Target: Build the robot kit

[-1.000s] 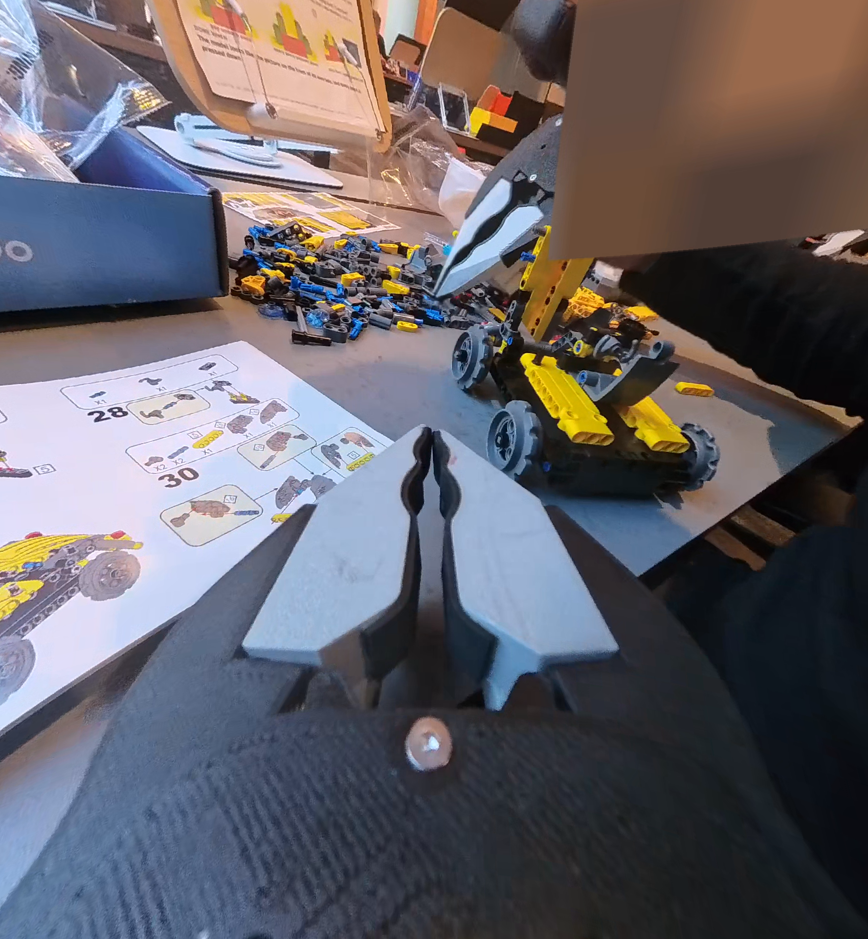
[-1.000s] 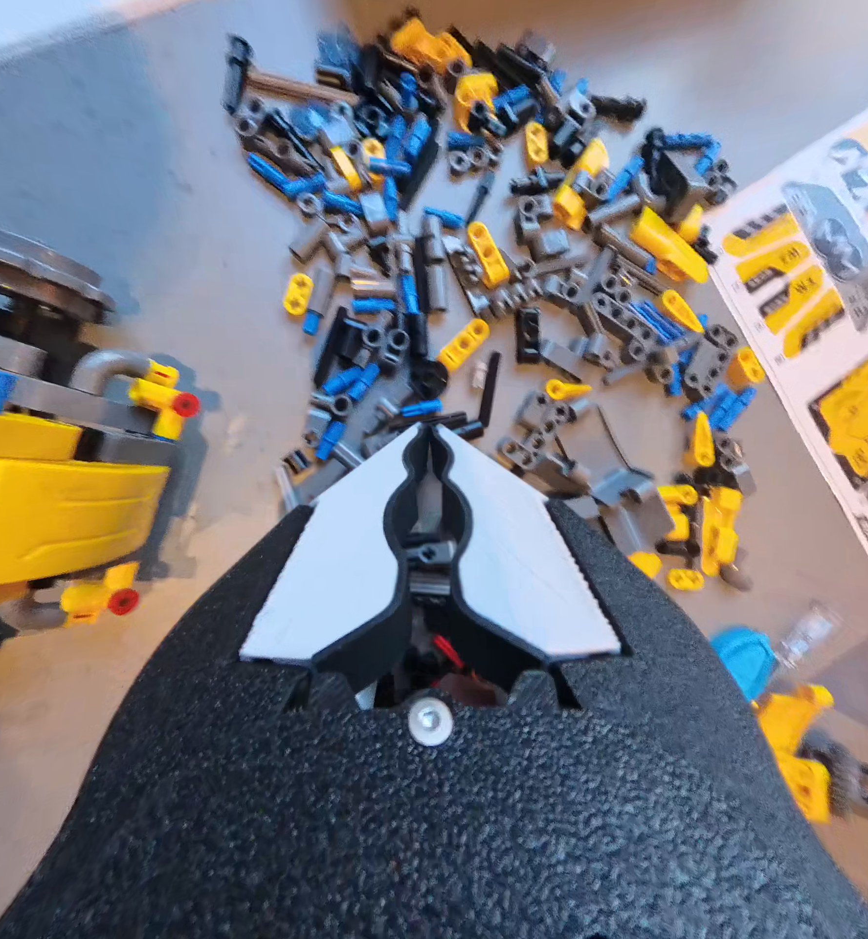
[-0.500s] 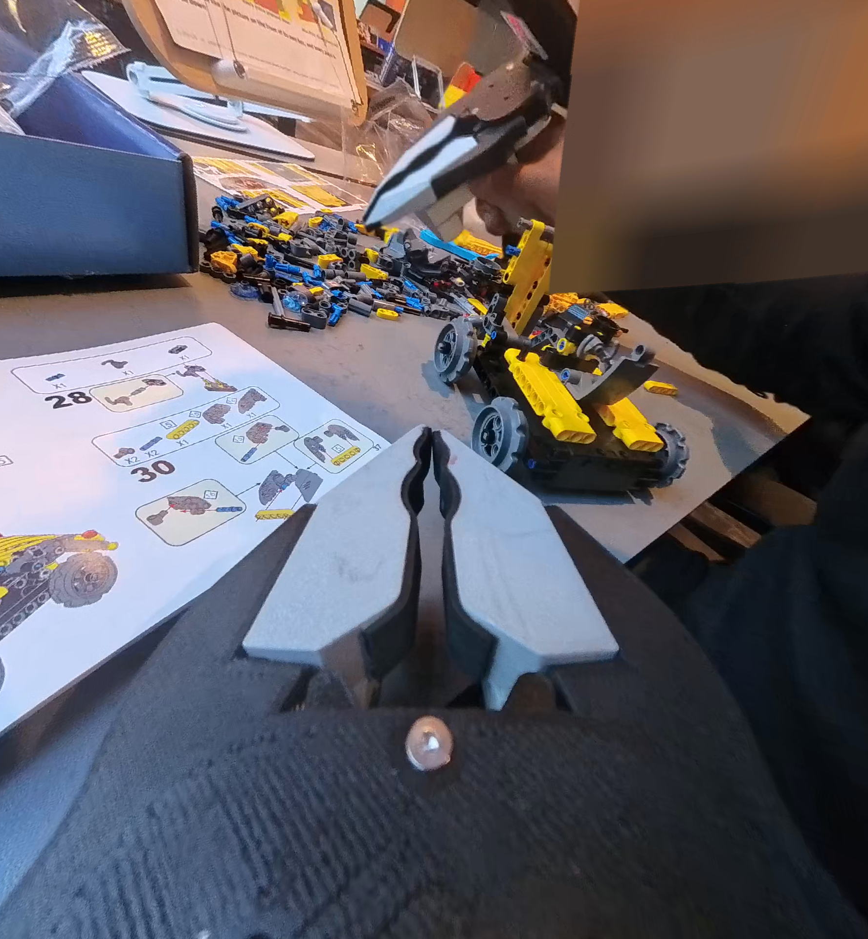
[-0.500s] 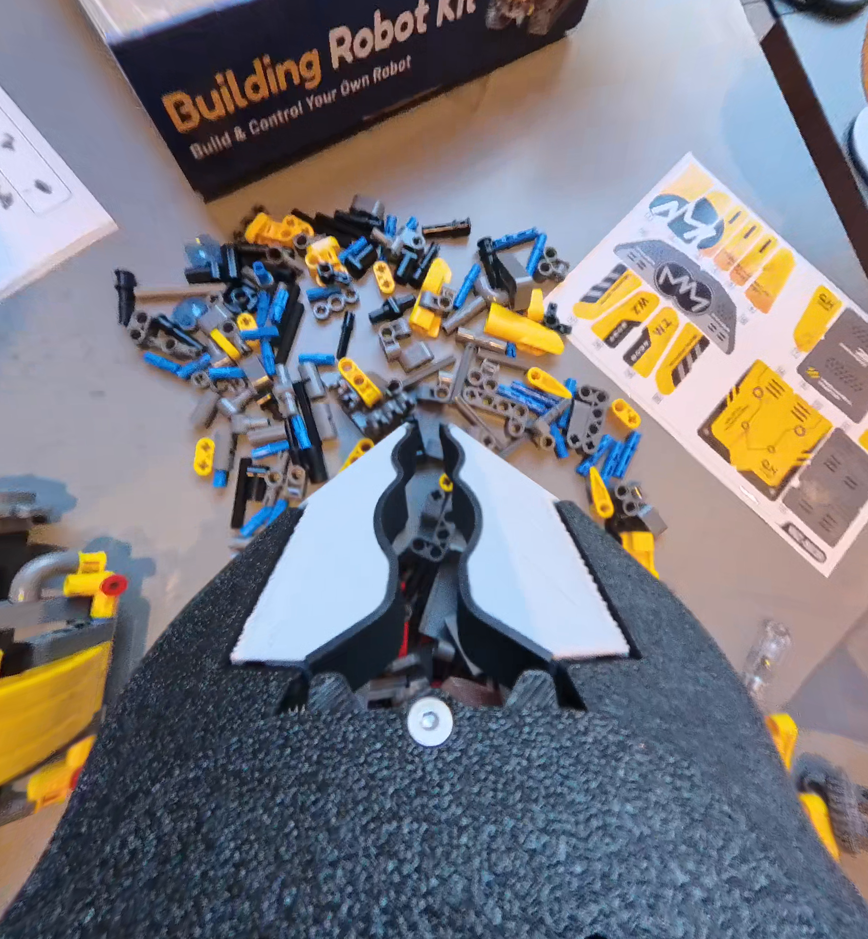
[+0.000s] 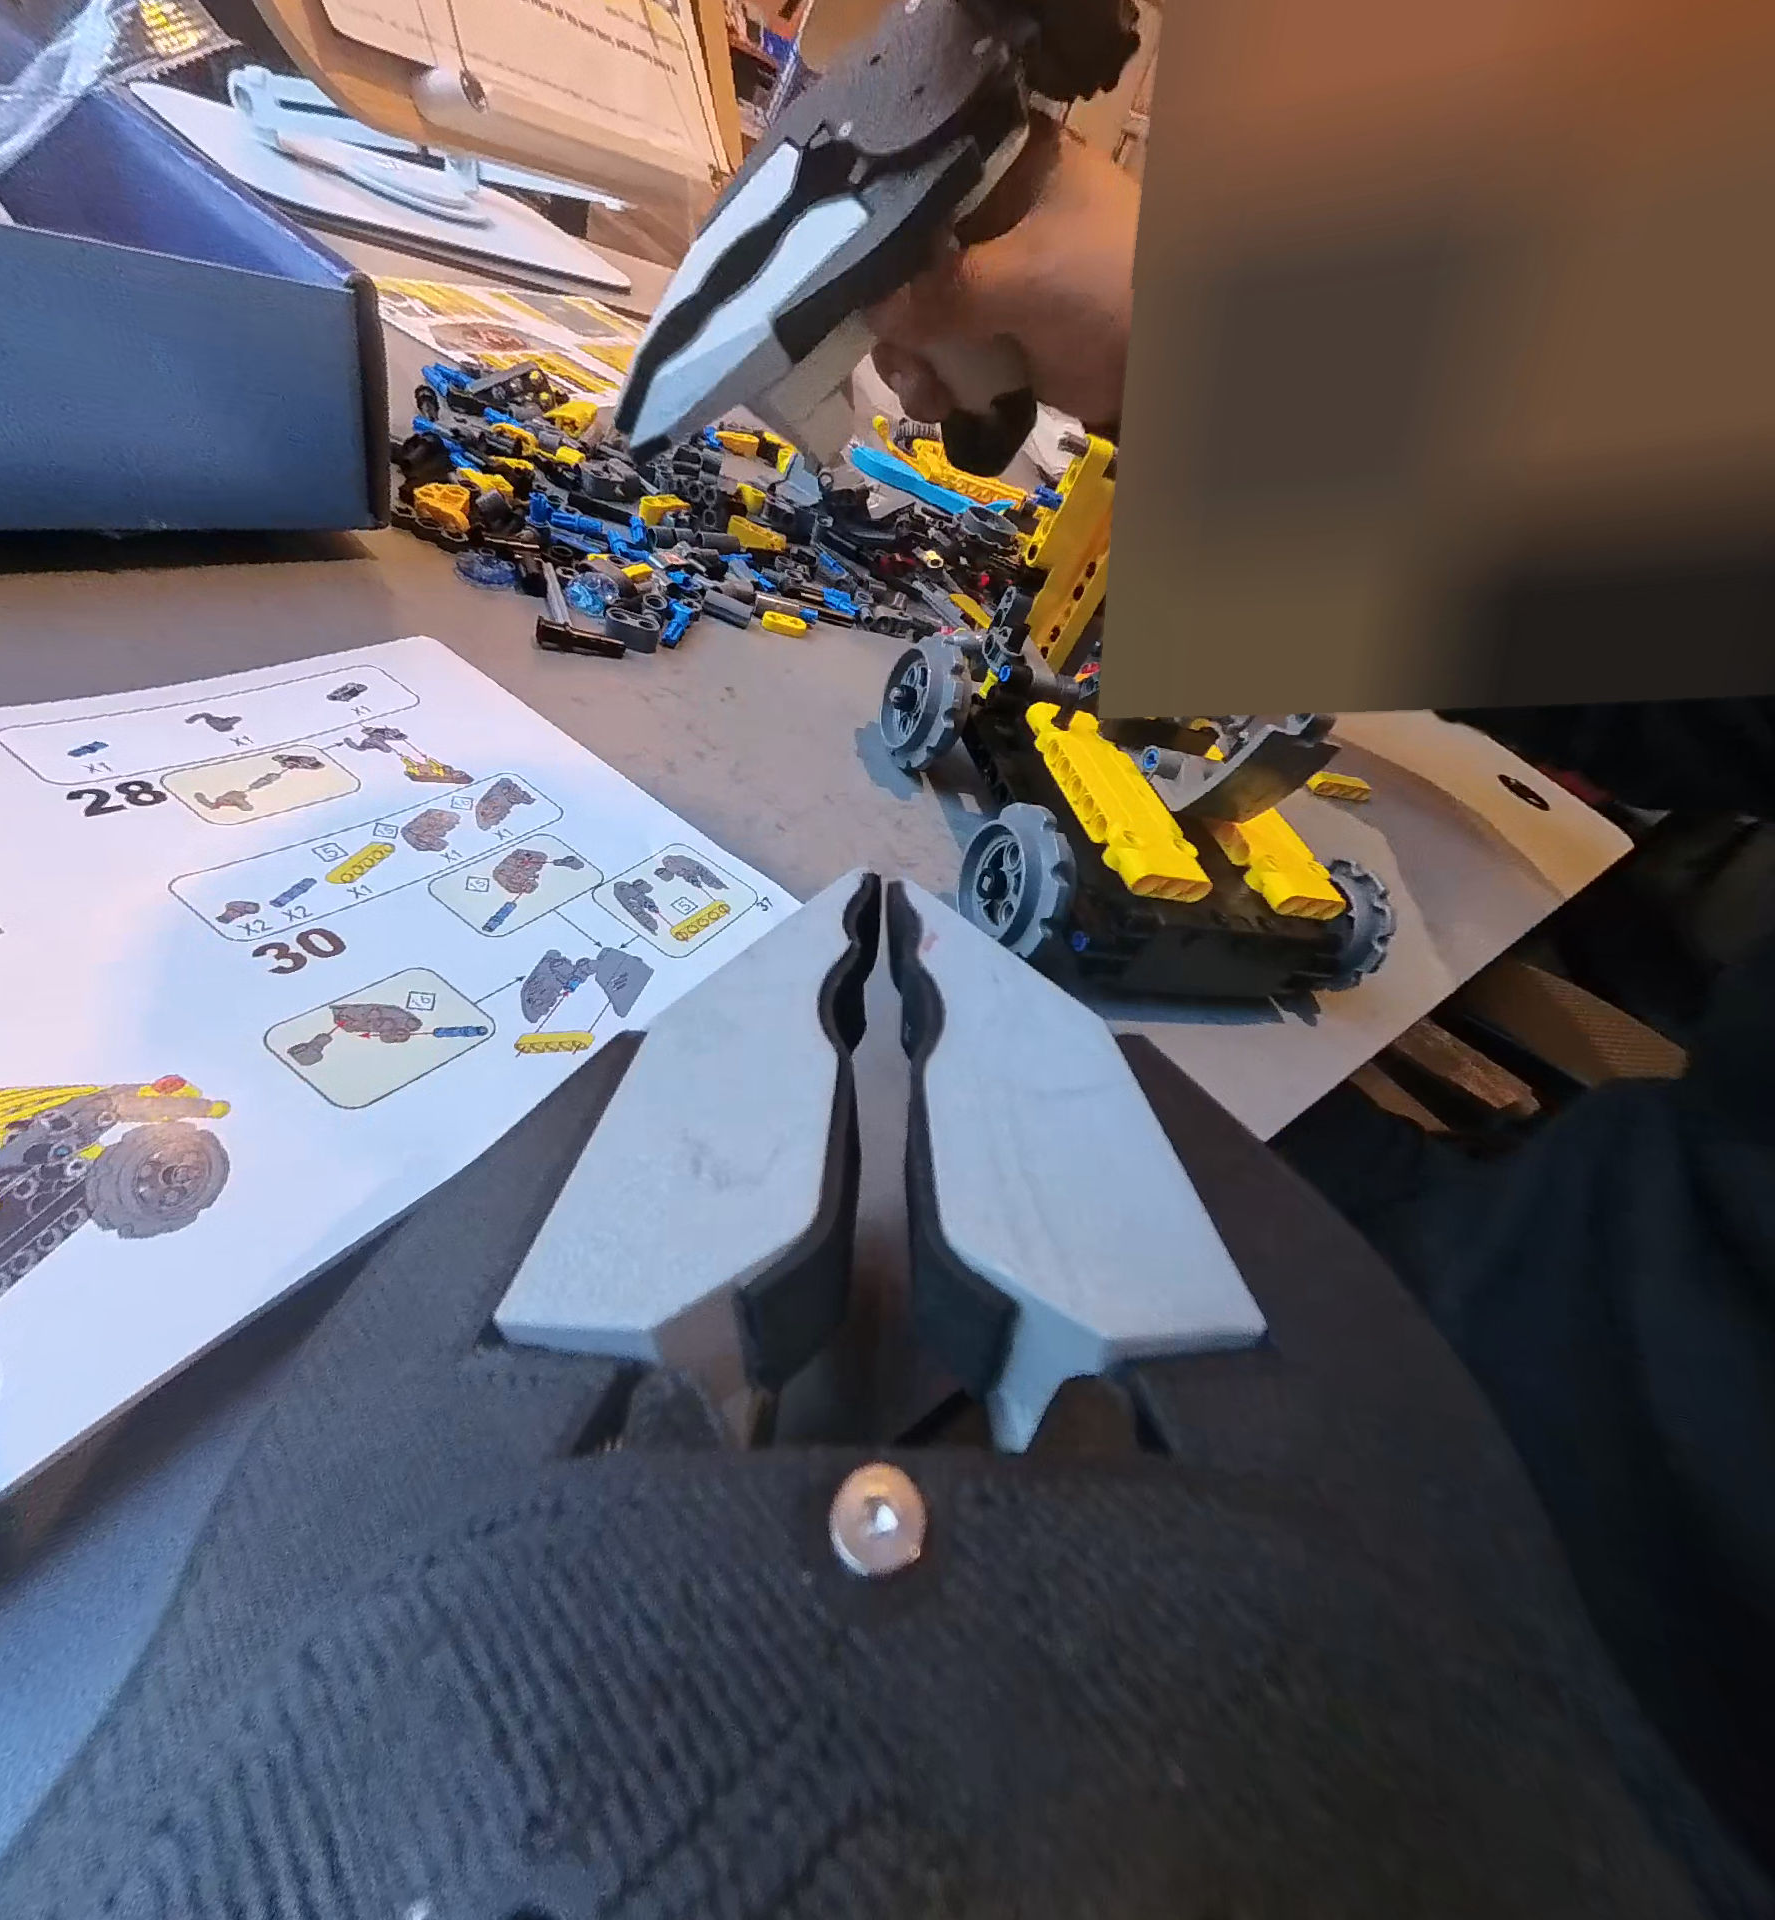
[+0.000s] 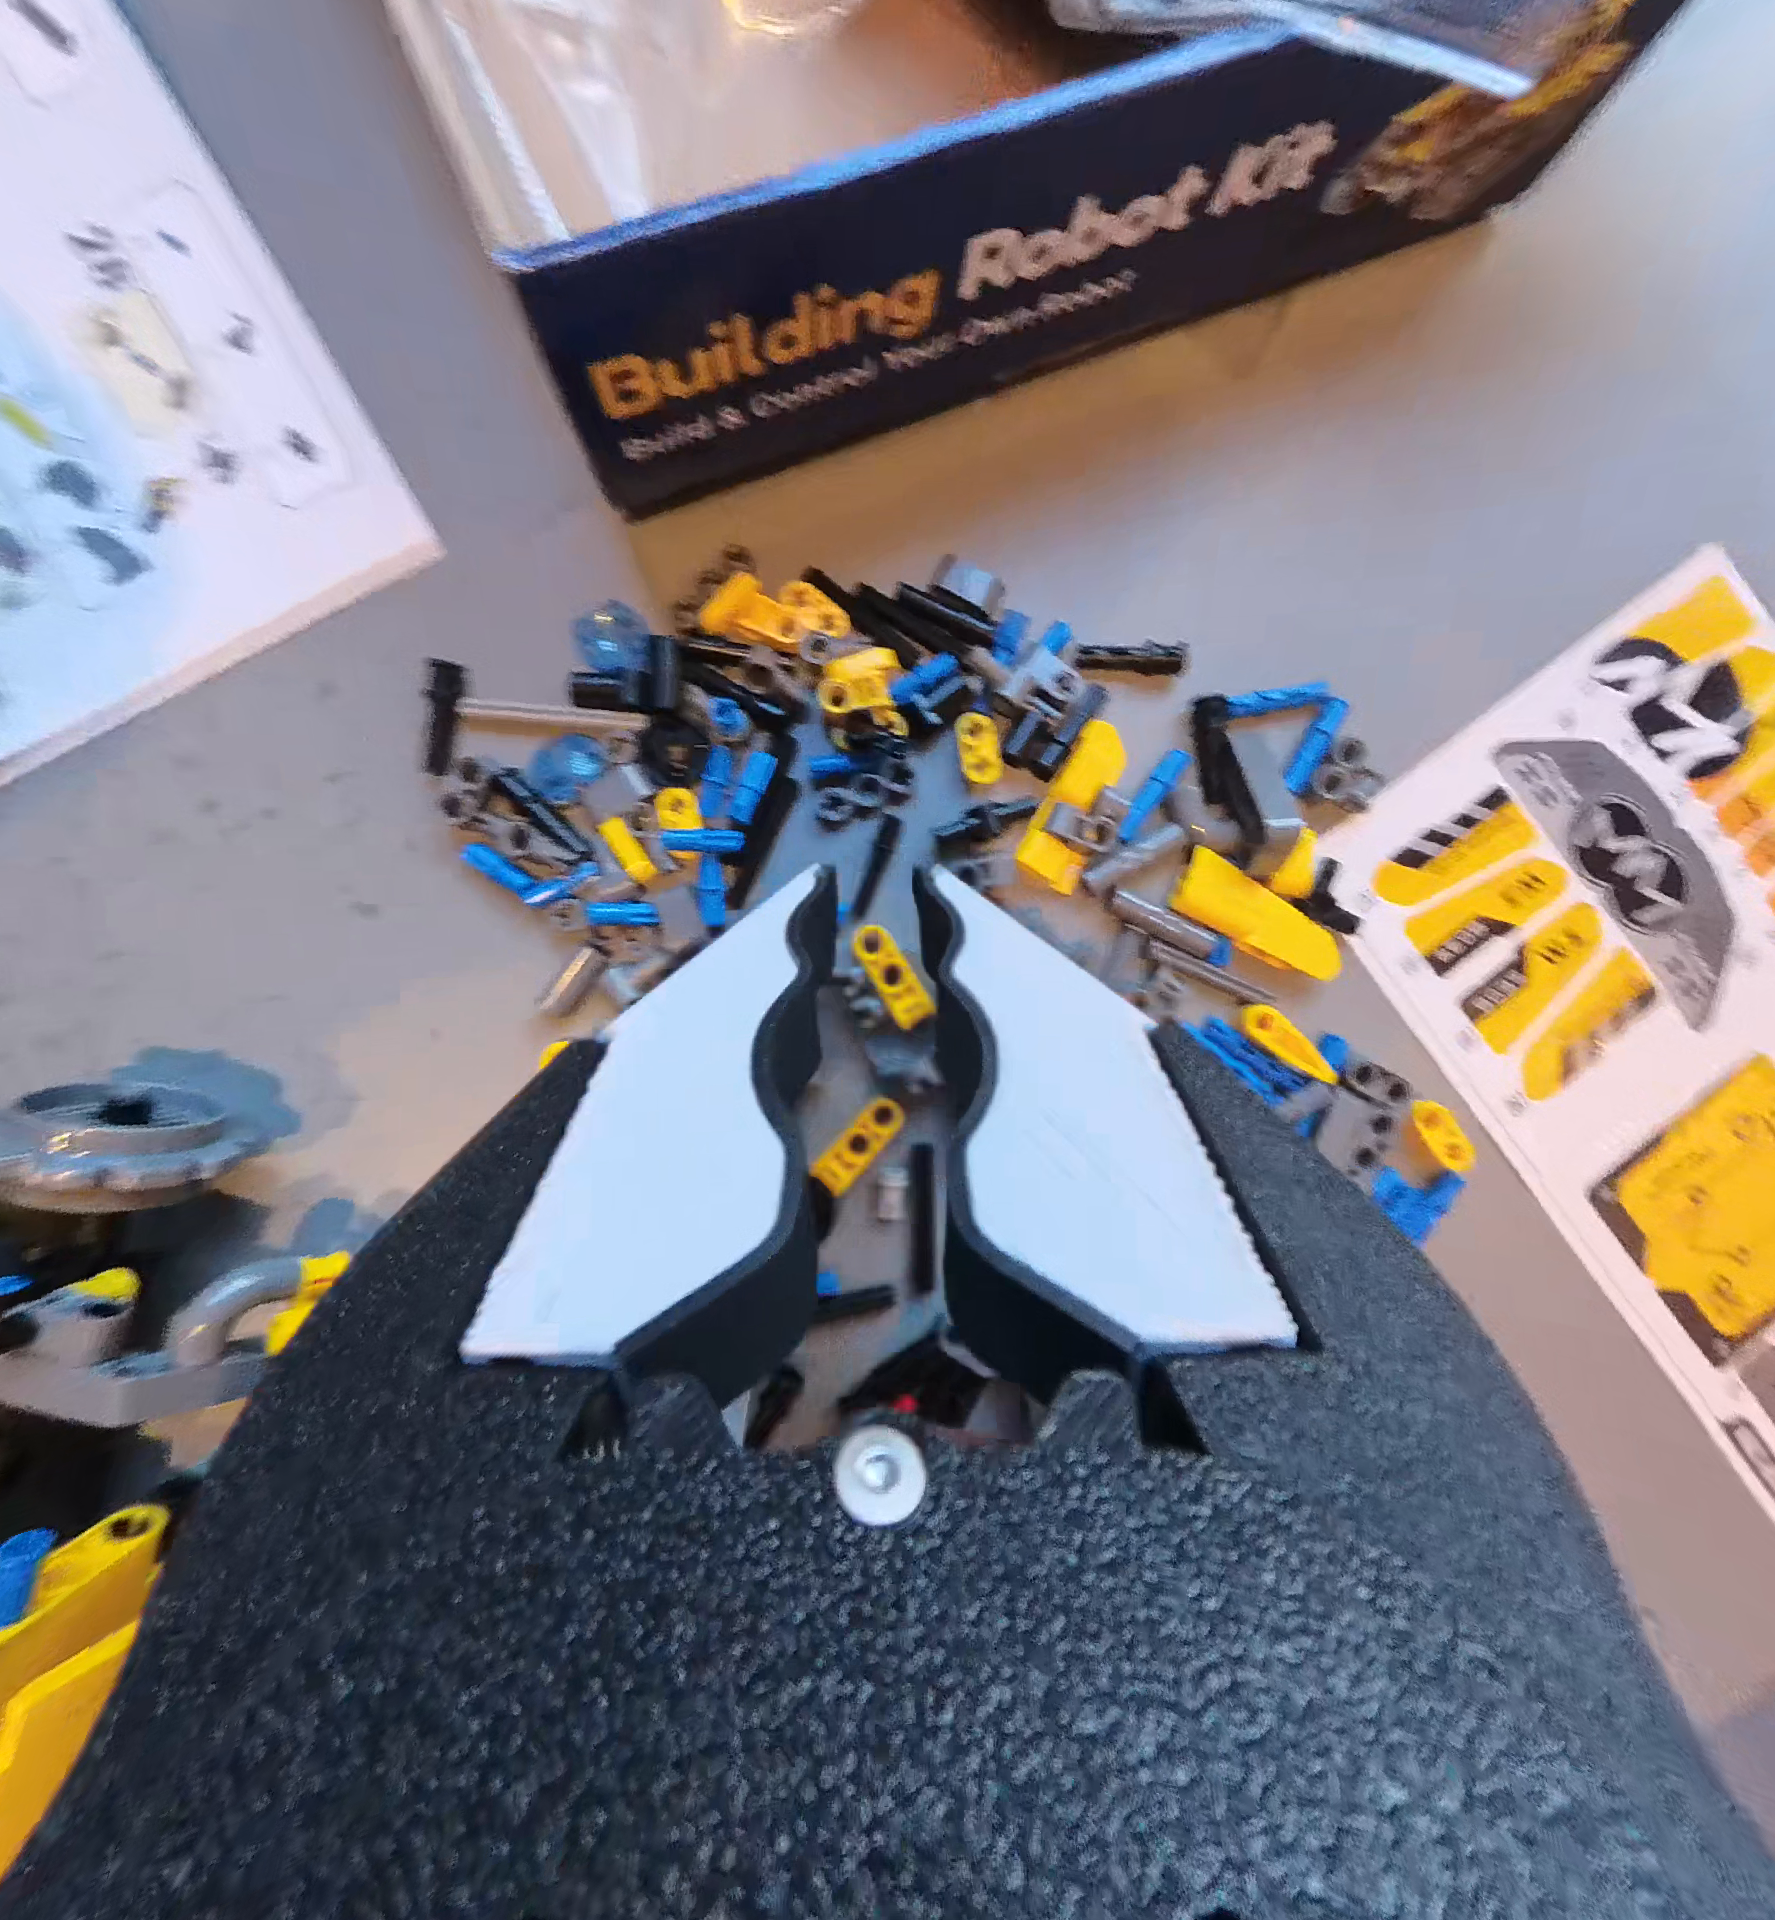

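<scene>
Parts pile: right tongs have opened above.

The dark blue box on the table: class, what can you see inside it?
Inside the dark blue box, clear plastic bags show at the open top. Anything under the bags is covered, and the right wrist view is blurred there.

The left claw sits low and near, level, its two grey fingers pressed together at the tips, holding nothing. The right claw hangs farther off, tilted steeply downward, its fingers parted and empty.
</scene>
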Demonstrator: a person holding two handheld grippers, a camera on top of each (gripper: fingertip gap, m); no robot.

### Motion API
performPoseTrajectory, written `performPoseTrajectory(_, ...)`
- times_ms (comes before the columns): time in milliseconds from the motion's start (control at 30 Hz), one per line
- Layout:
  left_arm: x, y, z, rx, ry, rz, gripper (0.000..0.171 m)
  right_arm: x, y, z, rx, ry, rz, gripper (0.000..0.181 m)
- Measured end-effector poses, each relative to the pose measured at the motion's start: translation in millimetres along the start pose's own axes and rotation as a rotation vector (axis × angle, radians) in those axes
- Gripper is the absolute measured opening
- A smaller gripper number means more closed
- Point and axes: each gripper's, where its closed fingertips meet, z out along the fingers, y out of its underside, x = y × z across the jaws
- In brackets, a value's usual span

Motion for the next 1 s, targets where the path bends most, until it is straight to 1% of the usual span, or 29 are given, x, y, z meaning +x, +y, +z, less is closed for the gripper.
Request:
performPoseTrajectory(33,0,0,0,-0.001,0.002,-0.001,0.000,-6,-1,-1,-0.001,-0.024,-0.013,0.014)
performPoseTrajectory(67,0,0,0,-0.002,0.004,-0.005,0.000,-4,2,-1,-0.018,-0.007,-0.027,0.013)
performPoseTrajectory(100,0,0,0,-0.002,0.008,-0.010,0.000,6,7,-2,-0.052,0.049,-0.039,0.012)
performPoseTrajectory(167,0,0,-1,-0.003,0.014,-0.018,0.000,37,15,-11,-0.095,0.173,-0.038,0.012)
performPoseTrajectory(233,0,0,-1,-0.004,0.018,-0.024,0.000,76,27,-25,-0.119,0.281,0.020,0.013)
performPoseTrajectory(267,0,0,-1,-0.005,0.019,-0.025,0.000,98,37,-32,-0.146,0.335,0.061,0.015)
performPoseTrajectory(333,0,1,-1,-0.009,0.016,-0.022,0.000,130,64,-45,-0.212,0.390,0.170,0.018)
performPoseTrajectory(367,0,1,-1,-0.010,0.012,-0.018,0.000,137,76,-49,-0.231,0.387,0.221,0.018)
performPoseTrajectory(433,-1,1,-2,-0.011,0.007,-0.013,0.000,135,91,-56,-0.251,0.336,0.280,0.017)
performPoseTrajectory(500,-1,1,-1,-0.008,0.008,-0.018,0.000,126,96,-60,-0.247,0.277,0.274,0.017)
performPoseTrajectory(600,-1,0,-1,-0.001,0.010,-0.029,0.000,121,84,-56,-0.161,0.213,0.301,0.016)
performPoseTrajectory(667,-1,0,0,-0.001,0.010,-0.031,0.000,127,79,-49,-0.142,0.209,0.347,0.016)
performPoseTrajectory(733,-1,0,0,-0.006,0.008,-0.023,0.000,122,71,-36,-0.133,0.156,0.329,0.016)
performPoseTrajectory(833,-1,0,0,-0.007,0.004,-0.012,0.000,126,70,-23,-0.174,0.167,0.307,0.014)
performPoseTrajectory(900,-1,1,0,-0.008,0.002,-0.009,0.000,128,68,-20,-0.172,0.165,0.316,0.008)
performPoseTrajectory(967,-1,1,-1,-0.009,0.004,-0.011,0.000,130,72,-18,-0.195,0.169,0.321,0.006)
performPoseTrajectory(1000,-1,1,-1,-0.009,0.005,-0.013,0.000,130,73,-18,-0.195,0.168,0.322,0.001)
